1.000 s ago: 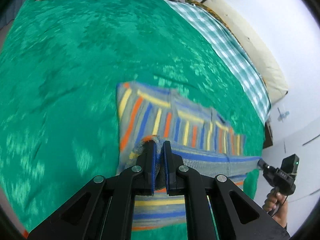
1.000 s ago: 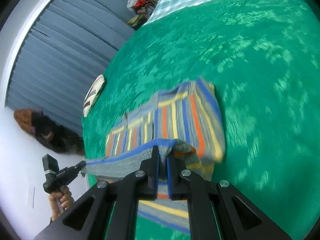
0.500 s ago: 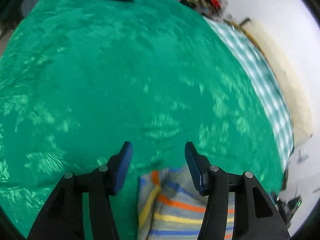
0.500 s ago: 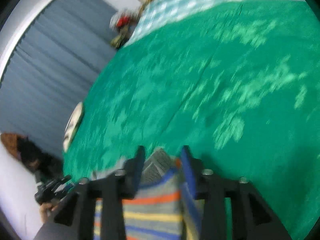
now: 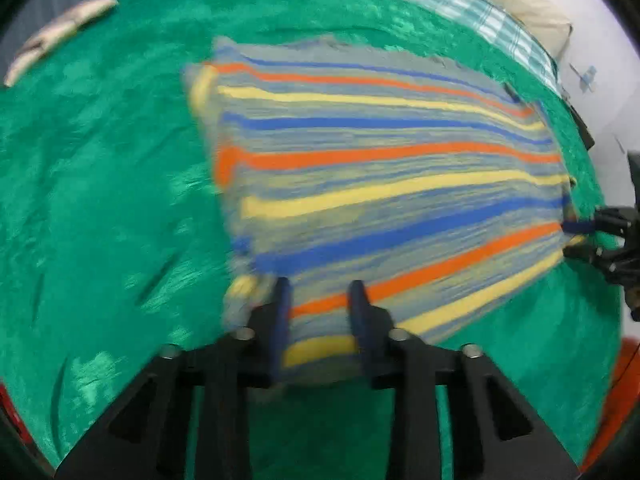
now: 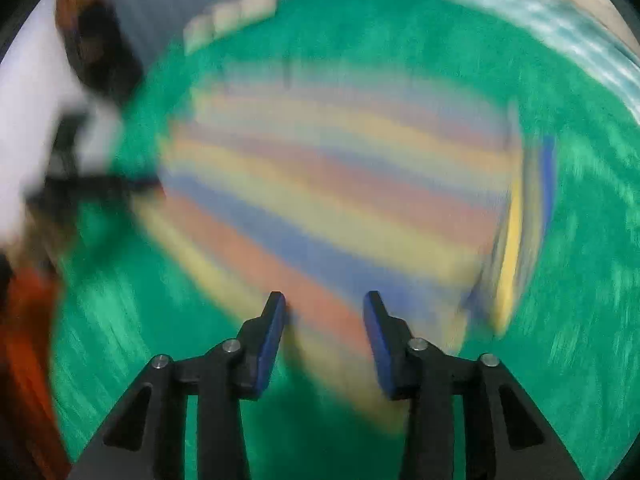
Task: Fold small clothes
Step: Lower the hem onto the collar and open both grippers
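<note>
The striped garment (image 5: 384,184) lies spread flat on the green blanket (image 5: 100,208) of the bed, its bands of blue, orange, yellow and grey running side to side in the left wrist view. In the right wrist view the same garment (image 6: 328,200) is heavily smeared by motion, so its edges are hard to read.

At the garment's near edge the left tongs (image 5: 318,304) stand with jaws partly apart and closing; the cloth's edge lies between the blue pads, though blur hides whether they press on it. At the garment's far right corner, in the left wrist view, the right tongs (image 5: 576,236) reach in, their tips at the cloth. In their own view the right tongs (image 6: 324,320) are moderately apart, with striped cloth between the jaws and a gap at each pad.

Beyond the garment, a checked sheet (image 5: 472,8) runs along the blanket's far side, and a patterned pillow (image 5: 56,40) lies off to its left.
</note>
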A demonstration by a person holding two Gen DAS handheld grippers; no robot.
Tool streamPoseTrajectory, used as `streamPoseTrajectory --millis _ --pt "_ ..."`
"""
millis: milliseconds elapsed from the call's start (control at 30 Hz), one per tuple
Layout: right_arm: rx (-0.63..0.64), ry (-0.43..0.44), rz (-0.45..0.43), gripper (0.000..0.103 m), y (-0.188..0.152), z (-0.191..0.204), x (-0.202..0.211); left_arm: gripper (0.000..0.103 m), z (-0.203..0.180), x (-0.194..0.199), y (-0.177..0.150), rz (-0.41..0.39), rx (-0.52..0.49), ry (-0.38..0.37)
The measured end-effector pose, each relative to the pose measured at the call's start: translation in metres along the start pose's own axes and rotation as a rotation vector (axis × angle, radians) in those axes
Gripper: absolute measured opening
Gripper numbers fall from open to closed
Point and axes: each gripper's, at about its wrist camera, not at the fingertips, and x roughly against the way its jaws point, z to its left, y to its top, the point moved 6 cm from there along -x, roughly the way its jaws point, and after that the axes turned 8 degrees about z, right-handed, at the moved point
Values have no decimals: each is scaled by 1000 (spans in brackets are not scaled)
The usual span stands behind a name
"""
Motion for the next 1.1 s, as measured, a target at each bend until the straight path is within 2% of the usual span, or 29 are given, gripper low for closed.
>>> streamPoseTrajectory --millis 33,67,100,133,167,200,233,267,333,400,433,467,500,533,567,633,700,800,833,867,900,967,1100 --pt "4 -21 -1 39 -9 1 -3 22 7 8 -1 10 24 15" --pt "1 -36 -50 38 -17 1 5 23 10 18 -1 10 60 14" --pt "-25 -50 -54 38 -21 2 13 39 12 27 1 -7 84 7" --pt "-48 -52 -63 39 -21 2 21 51 11 43 2 -54 98 -10" --pt "-64 -35 -110 39 -20 6 34 72 8 55 0 -93 99 -14" --pt "-64 -21 -156 39 -17 11 44 84 0 69 -3 -145 94 0" --pt "-67 -16 -187 39 -15 12 50 86 -6 74 -5 -170 84 24" --pt "-89 -6 -221 40 -12 12 52 89 -11 75 -6 -181 68 52" --pt "-135 11 -211 43 -13 8 36 89 -23 57 -17 -141 45 122" --pt "-238 36 -104 39 -28 -2 -2 71 -24 44 -33 -73 52 179" --pt "-258 28 -155 37 -33 -2 7 71 -27 48 -45 -66 63 180" --pt "-299 -6 -164 38 -41 0 20 76 -33 53 -49 -86 68 162" --pt "-325 -31 -167 41 -48 4 29 89 -39 61 -58 -117 70 149" --pt "-335 -45 -190 51 -53 11 40 96 -48 69 -70 -161 78 162" --pt "-333 -73 -247 67 -63 25 55 102 -53 74 -78 -194 88 178" --pt "-339 -122 -293 79 -77 43 68 102 -67 72 -90 -208 93 176" --pt "-360 -136 -320 79 -86 63 67 102 -74 59 -96 -175 94 186" --pt "-413 -183 -323 79 -93 80 46 103 -73 27 -116 -131 89 274" --pt "-423 -195 -313 79 -96 80 34 102 -71 17 -125 -132 89 275" --pt "-427 -221 -281 81 -102 82 16 102 -70 20 -130 -196 99 257" --pt "-406 -251 -279 82 -106 87 7 103 -68 22 -131 -209 107 251" --pt "-368 -296 -293 87 -104 92 3 103 -68 21 -129 -195 104 259" --pt "-355 -328 -279 91 -101 93 -1 103 -69 24 -128 -200 104 262"
